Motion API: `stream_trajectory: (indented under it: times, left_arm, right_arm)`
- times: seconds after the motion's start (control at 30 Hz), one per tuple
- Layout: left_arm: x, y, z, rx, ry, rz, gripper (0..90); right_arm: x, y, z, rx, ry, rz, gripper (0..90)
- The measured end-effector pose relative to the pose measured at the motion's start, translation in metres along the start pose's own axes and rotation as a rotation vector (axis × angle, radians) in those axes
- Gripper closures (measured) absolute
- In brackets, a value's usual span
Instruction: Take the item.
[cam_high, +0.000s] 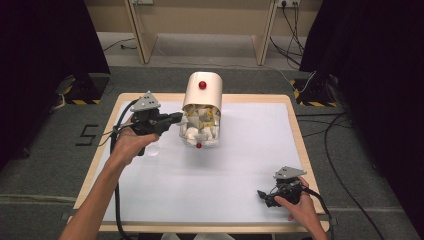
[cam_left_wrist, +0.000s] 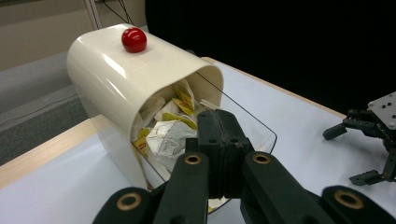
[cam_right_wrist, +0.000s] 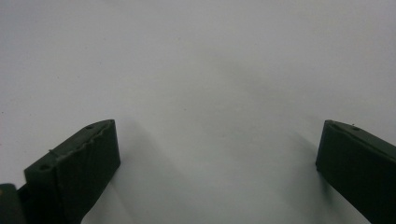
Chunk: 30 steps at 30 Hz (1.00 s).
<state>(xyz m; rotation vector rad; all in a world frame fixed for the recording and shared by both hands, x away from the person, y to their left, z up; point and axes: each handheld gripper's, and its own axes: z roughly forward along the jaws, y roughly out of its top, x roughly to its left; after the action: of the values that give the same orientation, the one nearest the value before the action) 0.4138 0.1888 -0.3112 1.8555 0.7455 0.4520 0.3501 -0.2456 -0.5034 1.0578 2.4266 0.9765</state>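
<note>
A cream rounded container (cam_high: 202, 90) with a red knob (cam_high: 202, 85) on top stands at the back middle of the white table. Its clear front bin (cam_high: 200, 132) tilts out toward me, carries a small red knob (cam_high: 199, 145) and is packed with crumpled white and yellow wrappers (cam_left_wrist: 168, 133). My left gripper (cam_high: 181, 118) is shut, its tips (cam_left_wrist: 219, 116) at the left rim of the clear bin; I cannot tell whether the rim is pinched. My right gripper (cam_high: 262, 196) rests open near the table's front right, nothing between its jaws (cam_right_wrist: 217, 135). It also appears in the left gripper view (cam_left_wrist: 348, 154).
A small clear round object (cam_high: 152, 149) lies on the white tabletop (cam_high: 225, 175) under my left hand. The table has a wooden edge (cam_high: 300, 145). Cables trail on the floor at the right, and wooden legs stand behind the table.
</note>
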Motion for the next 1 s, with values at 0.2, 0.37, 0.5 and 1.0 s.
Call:
stream_trajectory:
  times: [0.2, 0.37, 0.5, 1.0]
  left_arm:
    - [0.011, -0.008, -0.016, -0.009, 0.027, -0.020, 89.2]
    - [0.021, -0.018, -0.026, -0.014, 0.055, -0.042, 89.2]
    - [0.029, -0.025, -0.032, -0.012, 0.080, -0.055, 89.2]
    - [0.052, -0.053, -0.041, -0.009, 0.135, -0.109, 89.2]
  right_arm:
    - [0.000, 0.000, 0.000, 0.000, 0.000, 0.000, 0.2]
    - [0.000, 0.000, 0.000, -0.002, -0.001, 0.000, 0.2]
    - [0.000, 0.000, 0.000, -0.002, -0.001, 0.000, 0.2]
    - [0.000, 0.000, 0.000, -0.001, -0.001, -0.001, 0.2]
